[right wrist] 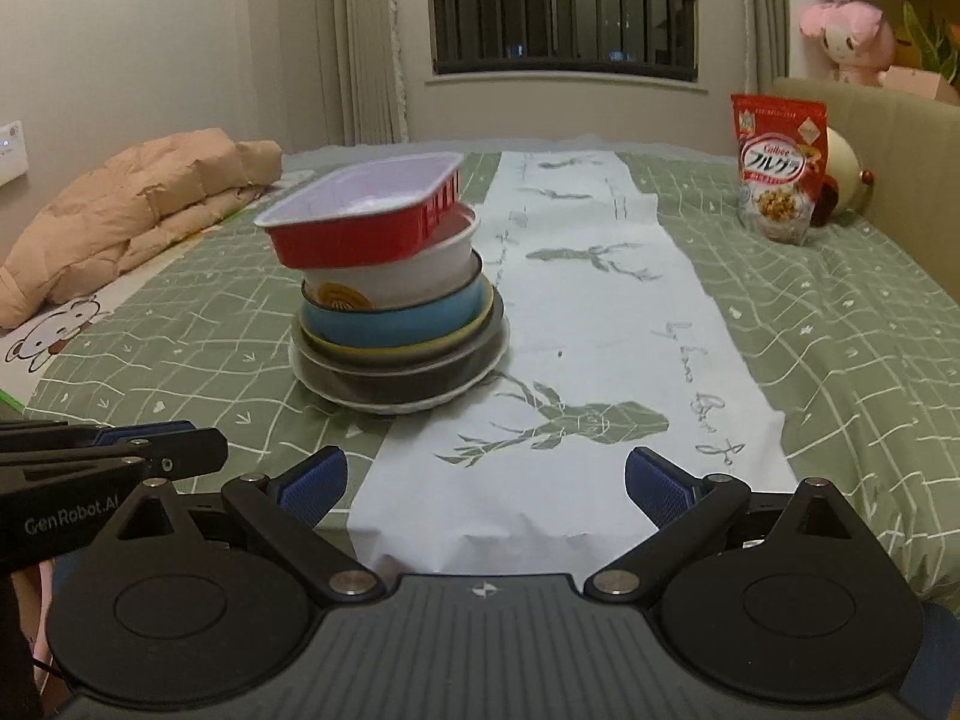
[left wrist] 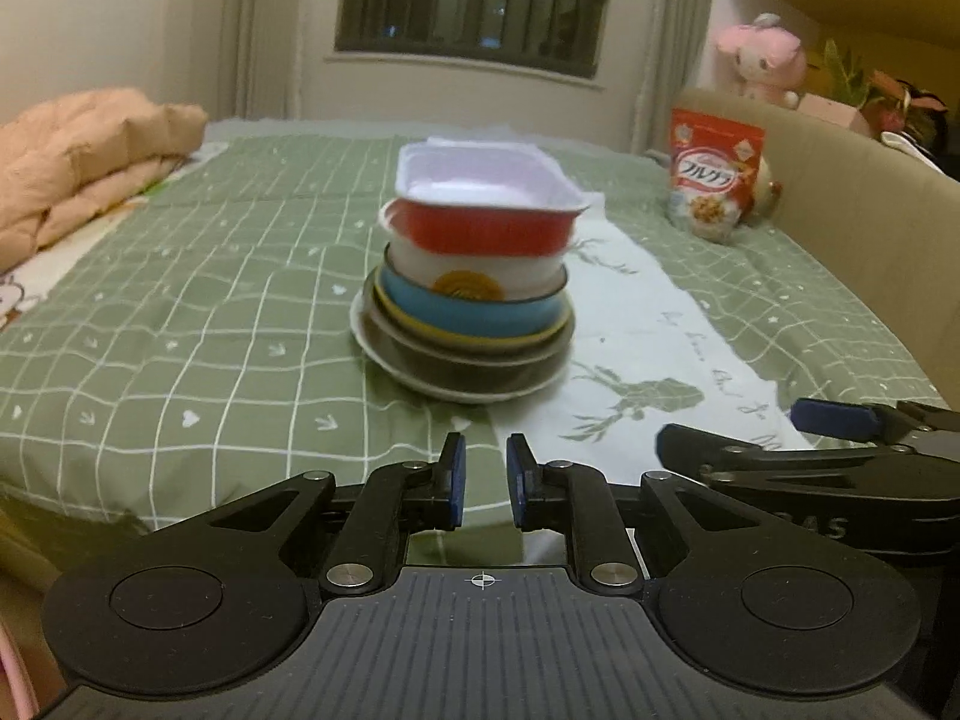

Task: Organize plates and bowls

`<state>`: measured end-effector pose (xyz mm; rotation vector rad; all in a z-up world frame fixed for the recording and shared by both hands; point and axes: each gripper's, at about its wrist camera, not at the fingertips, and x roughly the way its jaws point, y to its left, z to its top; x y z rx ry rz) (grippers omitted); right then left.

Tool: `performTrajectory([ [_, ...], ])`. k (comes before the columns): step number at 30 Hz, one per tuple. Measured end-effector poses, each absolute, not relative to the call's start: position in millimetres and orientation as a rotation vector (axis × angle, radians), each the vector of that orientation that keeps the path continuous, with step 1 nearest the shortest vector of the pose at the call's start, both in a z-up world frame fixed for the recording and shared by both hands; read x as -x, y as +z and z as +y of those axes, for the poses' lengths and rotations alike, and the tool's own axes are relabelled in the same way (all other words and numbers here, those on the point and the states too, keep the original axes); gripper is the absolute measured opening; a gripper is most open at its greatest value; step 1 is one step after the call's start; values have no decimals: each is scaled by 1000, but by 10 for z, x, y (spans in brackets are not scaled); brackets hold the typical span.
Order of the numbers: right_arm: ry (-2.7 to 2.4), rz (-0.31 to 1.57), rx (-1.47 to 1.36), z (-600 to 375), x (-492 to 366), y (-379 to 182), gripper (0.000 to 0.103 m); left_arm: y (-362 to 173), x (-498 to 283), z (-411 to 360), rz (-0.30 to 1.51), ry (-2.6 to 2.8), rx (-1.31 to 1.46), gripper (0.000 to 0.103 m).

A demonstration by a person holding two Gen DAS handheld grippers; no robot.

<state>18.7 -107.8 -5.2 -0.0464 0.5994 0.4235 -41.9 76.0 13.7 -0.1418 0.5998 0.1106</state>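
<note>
Both grippers hang short of the stack, empty: the left gripper (left wrist: 485, 483) has its blue pads drawn nearly together with nothing between them, and the right gripper (right wrist: 486, 483) stands spread wide, also holding nothing. Ahead of them the stack of dishes (right wrist: 393, 294) sits on the green checked bedcover (right wrist: 180, 372), its near-right edge overlapping the white deer-print cloth (right wrist: 600, 360).

On top a red rectangular foil tray (right wrist: 360, 222) rests tilted and skewed over a white bowl with an orange emblem (right wrist: 396, 279). Below come a blue bowl (right wrist: 390, 321), a yellow-rimmed dish (right wrist: 384, 354), a dark plate (right wrist: 396, 378) and a white plate (right wrist: 396, 405) at the bottom.

That tray looks thin and light, likely to dent under a hard pinch, so its rolled rim is the best hold. I judge the bowls and plates stiff, heavier, glazed and slippery, breakable if knocked; take each by the rim. Being on soft bedding, the tower may rock.

Open room lies on both sides, the widest on the cloth to the right. Well clear at the back stand the cereal bag (right wrist: 777, 165) and the peach quilt (right wrist: 138, 204)
</note>
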Motion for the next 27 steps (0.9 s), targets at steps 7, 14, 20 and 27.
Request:
performTrajectory([
  [7, 406, 600, 34, -1119, -128, 5, 99, 146, 552, 596, 609, 130, 107, 19],
  [14, 423, 601, 50, -1077, -77, -1, 99, 161, 595, 610, 608, 127, 126, 19],
  [20, 424, 610, 51, -1066, -85, -22, 99, 157, 601, 616, 611, 125, 130, 19],
  [27, 425, 614, 51, -1062, -77, -33, 99, 161, 606, 619, 609, 123, 132, 19],
])
